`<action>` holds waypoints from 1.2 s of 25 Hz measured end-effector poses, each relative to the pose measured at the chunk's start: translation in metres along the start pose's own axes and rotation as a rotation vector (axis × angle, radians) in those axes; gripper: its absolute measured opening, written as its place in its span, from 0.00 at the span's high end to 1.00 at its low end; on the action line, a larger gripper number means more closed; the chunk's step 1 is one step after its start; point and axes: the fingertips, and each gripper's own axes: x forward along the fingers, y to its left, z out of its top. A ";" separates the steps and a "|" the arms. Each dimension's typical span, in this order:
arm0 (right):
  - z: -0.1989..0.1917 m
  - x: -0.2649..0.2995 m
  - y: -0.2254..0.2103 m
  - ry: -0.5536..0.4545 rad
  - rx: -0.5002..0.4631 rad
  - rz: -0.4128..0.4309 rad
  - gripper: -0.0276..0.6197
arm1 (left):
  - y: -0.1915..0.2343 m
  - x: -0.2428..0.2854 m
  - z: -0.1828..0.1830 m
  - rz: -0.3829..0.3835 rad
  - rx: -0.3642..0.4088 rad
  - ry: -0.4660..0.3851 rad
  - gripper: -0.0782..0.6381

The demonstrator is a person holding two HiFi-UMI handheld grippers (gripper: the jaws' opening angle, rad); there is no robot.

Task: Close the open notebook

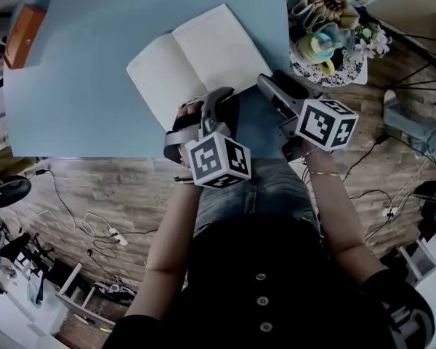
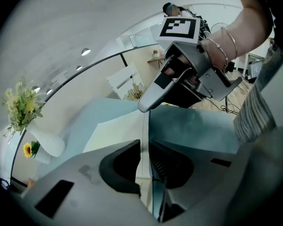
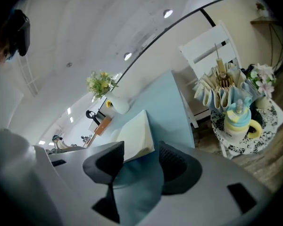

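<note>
The blue table (image 1: 80, 100) is giving me lots of bare room at the left and far side. The notebook (image 1: 211, 49) is lying open and flat by the right edge — spine pointing away from me, leaning left. My left gripper (image 1: 203, 106) is tipping down, jaws pinching its near edge. My right gripper (image 1: 273, 86) is hovering beside the right page — jaws apart, empty.

The notebook (image 1: 200, 64) lies wide open, both cream pages blank and facing up. It's flat on the blue table (image 1: 80, 86), turned on a diagonal, its near corner close to the table's front edge.
</note>
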 end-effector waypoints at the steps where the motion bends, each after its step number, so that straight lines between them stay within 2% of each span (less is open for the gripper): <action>1: 0.001 0.001 0.000 -0.004 0.019 0.001 0.62 | 0.001 -0.001 0.001 0.002 -0.005 -0.005 0.80; 6: 0.009 0.007 0.006 -0.027 0.087 0.029 0.62 | 0.003 -0.002 0.003 0.004 -0.028 -0.022 0.81; 13: 0.010 0.014 0.002 -0.006 0.157 0.055 0.64 | 0.006 -0.005 0.007 0.010 -0.073 -0.061 0.81; 18: 0.012 0.022 0.003 0.018 0.151 0.067 0.68 | 0.005 -0.005 0.006 0.005 -0.082 -0.066 0.81; 24: 0.023 0.021 0.005 0.010 0.119 0.066 0.82 | 0.003 -0.003 0.004 -0.013 -0.094 -0.069 0.81; 30: 0.025 0.017 0.012 0.012 0.087 0.101 0.85 | -0.002 0.001 -0.001 -0.044 -0.106 -0.054 0.81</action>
